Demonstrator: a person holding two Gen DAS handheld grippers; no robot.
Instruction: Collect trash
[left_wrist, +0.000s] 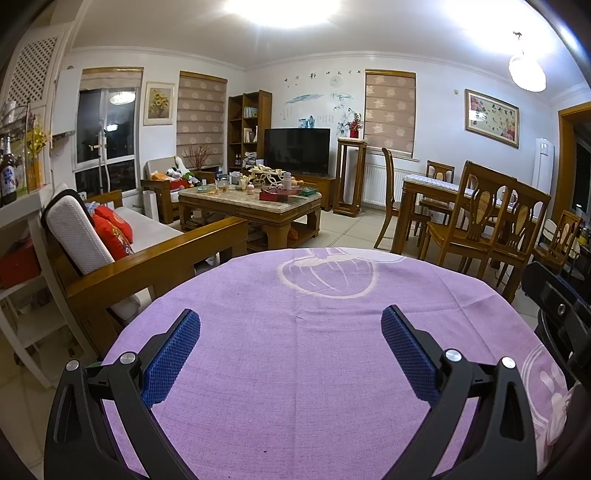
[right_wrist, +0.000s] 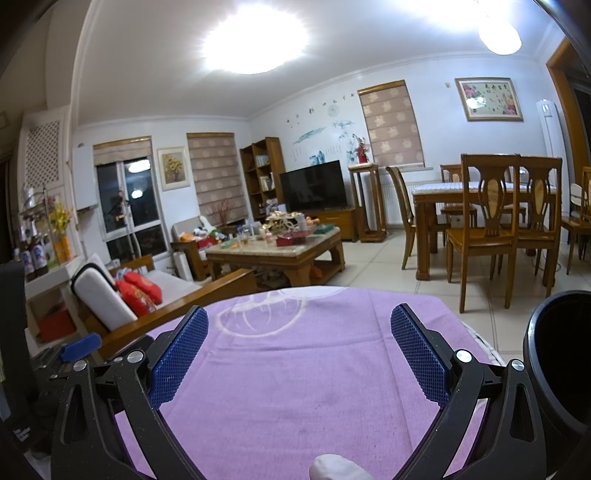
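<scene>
Both grippers, left gripper (left_wrist: 290, 325) and right gripper (right_wrist: 299, 323), hover with jaws spread and empty over the purple tablecloth (left_wrist: 314, 332); a black bin (right_wrist: 561, 369) stands just right, a whitish scrap (right_wrist: 332, 469) lying nearest the camera.

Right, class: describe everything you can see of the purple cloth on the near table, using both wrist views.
The purple cloth is a woven-looking lilac fabric spread flat over the near table, draping past its edges. It carries pale printed line motifs, one at the far edge and another at the right side. A faint crease runs across its middle. Both open grippers, the left gripper and the right gripper, are above it, holding nothing.
</scene>
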